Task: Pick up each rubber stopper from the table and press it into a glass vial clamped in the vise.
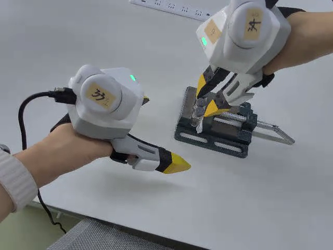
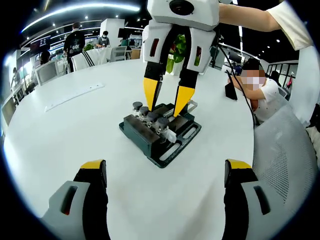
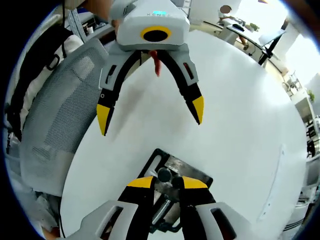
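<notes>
Vials [image 1: 199, 111] partly hidden behind right hand-held gripper [image 1: 208, 97], power strip [image 1: 171, 7] cut by top edge

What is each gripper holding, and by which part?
Left gripper holds nothing. Right gripper: jaws apart around stoppered vials in the vise, apparently gripping nothing.

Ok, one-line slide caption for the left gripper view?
Right gripper open over the row of vials in the vise; left gripper open, set back.

Stoppered vials [image 2: 152, 119] upright in vise [image 2: 145, 136]
</notes>
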A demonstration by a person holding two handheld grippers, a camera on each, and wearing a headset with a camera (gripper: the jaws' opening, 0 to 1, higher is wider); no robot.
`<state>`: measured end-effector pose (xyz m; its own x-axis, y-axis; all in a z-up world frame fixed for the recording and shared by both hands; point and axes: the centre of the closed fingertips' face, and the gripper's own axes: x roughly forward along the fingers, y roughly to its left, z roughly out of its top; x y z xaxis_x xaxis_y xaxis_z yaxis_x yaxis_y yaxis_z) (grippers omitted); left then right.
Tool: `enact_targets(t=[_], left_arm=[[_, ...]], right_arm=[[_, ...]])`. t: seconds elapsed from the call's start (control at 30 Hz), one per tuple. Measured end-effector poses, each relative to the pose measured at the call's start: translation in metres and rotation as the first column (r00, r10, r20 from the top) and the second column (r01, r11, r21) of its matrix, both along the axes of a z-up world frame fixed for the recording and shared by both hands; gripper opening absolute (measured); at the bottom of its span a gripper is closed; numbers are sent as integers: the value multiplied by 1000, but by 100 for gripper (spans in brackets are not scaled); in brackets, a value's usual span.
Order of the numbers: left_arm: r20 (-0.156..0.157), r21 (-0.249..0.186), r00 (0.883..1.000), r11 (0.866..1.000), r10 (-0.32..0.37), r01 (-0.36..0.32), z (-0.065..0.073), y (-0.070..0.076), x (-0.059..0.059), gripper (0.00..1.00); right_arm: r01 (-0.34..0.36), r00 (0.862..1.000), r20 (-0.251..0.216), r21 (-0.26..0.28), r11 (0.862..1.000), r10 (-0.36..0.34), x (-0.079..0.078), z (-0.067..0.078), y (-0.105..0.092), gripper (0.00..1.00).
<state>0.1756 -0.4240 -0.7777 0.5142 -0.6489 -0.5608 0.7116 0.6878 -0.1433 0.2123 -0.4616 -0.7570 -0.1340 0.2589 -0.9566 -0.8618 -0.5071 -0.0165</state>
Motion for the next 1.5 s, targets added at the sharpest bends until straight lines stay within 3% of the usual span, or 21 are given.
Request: enact_targets(t=[0.5, 1.13, 1.5], left_arm=[[0, 0, 1000, 1000, -2, 2, 1, 0, 2, 98], [-10, 2, 1000, 1000, -1, 2, -1, 1, 2, 97], [-13, 3, 1000, 1000, 0, 0, -3, 3, 1, 97]], right_arm=[[52, 997, -56, -14, 999, -53, -6, -6, 2, 2], [71, 995, -62, -14, 997, -72, -6, -11, 1, 0], [121, 984, -125, -46, 992, -126, -5, -10, 2, 0]])
